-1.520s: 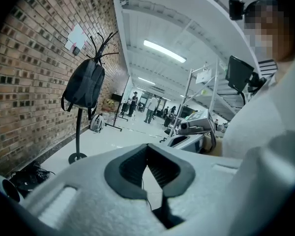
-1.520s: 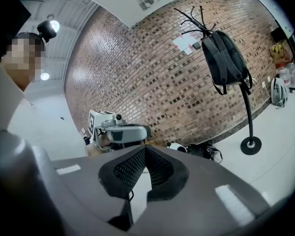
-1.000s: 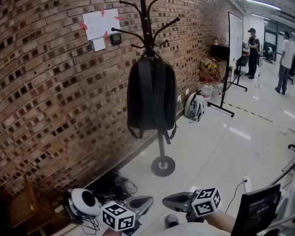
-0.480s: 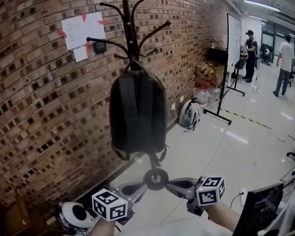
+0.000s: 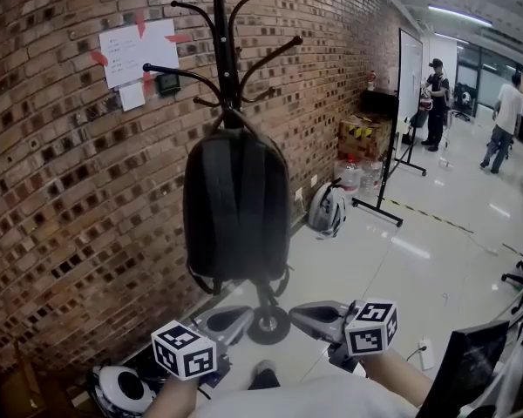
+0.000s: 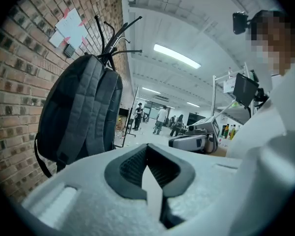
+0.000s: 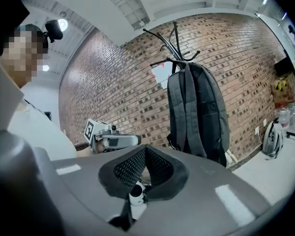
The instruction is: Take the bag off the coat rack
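A black backpack (image 5: 235,207) hangs by its top loop from a dark coat rack (image 5: 220,42) that stands against the brick wall. The rack's round base (image 5: 268,325) shows under the bag. My left gripper (image 5: 242,317) and right gripper (image 5: 298,314) are held low in front of the bag, below its bottom edge and apart from it. Both are shut with nothing between the jaws. The left gripper view has the backpack (image 6: 81,114) at its left beyond the shut left gripper (image 6: 147,150). In the right gripper view the backpack (image 7: 196,112) hangs right of centre past the shut right gripper (image 7: 145,155).
A white helmet (image 5: 120,388) lies on the floor at the lower left. A grey bag (image 5: 327,209) leans on the wall further on, near boxes (image 5: 359,133) and a whiteboard stand (image 5: 388,111). People (image 5: 434,98) stand far off. A monitor (image 5: 471,373) sits at lower right.
The rack and backpack have come nearer and shifted left in the head view. Both grippers stay shut and low and have risen slightly toward the bag's bottom.
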{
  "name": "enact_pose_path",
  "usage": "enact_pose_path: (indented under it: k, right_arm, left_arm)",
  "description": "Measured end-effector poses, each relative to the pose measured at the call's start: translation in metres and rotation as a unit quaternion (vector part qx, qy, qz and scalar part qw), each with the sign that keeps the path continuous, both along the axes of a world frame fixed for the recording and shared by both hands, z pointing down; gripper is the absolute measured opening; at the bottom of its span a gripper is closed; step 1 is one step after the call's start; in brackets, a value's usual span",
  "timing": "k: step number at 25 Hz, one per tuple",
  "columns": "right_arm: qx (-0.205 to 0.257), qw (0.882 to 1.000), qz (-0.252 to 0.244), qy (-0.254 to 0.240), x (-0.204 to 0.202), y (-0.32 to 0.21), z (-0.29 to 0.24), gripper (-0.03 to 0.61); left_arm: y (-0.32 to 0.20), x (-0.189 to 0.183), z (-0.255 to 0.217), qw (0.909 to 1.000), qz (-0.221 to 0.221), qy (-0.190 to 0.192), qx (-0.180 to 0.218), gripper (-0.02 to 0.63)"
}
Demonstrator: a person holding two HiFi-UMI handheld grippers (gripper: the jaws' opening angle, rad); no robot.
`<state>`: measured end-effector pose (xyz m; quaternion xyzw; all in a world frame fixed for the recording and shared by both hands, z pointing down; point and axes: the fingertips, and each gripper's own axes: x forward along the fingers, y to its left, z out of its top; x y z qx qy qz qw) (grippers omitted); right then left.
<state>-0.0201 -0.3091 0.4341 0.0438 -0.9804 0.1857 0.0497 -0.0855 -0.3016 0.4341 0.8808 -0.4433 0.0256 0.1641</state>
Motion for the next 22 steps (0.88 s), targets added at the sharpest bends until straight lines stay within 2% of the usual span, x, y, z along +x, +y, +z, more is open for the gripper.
enact_pose_path:
  k: [6,9,13,15,18,21,22]
  right_arm:
    - [0.019,0.999,0.022,0.018,-0.007,-0.036,0.002,-0.003]
    - [0.026,0.999,0.042,0.007,-0.014,-0.063,-0.006,-0.003]
    - [0.053,0.997,0.058,0.002,-0.028,-0.1,-0.027,-0.003]
    - [0.069,0.996,0.065,-0.004,-0.034,-0.116,-0.041,-0.003]
    - [0.092,0.993,0.069,-0.013,-0.039,-0.137,-0.063,0.096]
    - [0.116,0.99,0.081,-0.006,-0.046,-0.163,-0.083,0.167]
    - [0.123,0.989,0.087,-0.003,-0.048,-0.172,-0.089,0.202]
  left_arm:
    - [-0.038,-0.007,0.006,0.9997,0.023,0.005,-0.001,0.002]
    - [-0.055,-0.016,-0.004,0.9987,0.047,0.014,0.013,0.002]
    - [-0.077,-0.038,-0.026,0.9971,0.066,0.007,0.039,0.002]
    - [-0.089,-0.051,-0.038,0.9965,0.066,0.005,0.05,0.042]
    - [-0.106,-0.067,-0.057,0.9951,0.073,-0.006,0.067,0.132]
    - [-0.122,-0.087,-0.076,0.9927,0.079,-0.034,0.084,0.215]
    - [-0.128,-0.095,-0.081,0.992,0.078,-0.043,0.09,0.26]
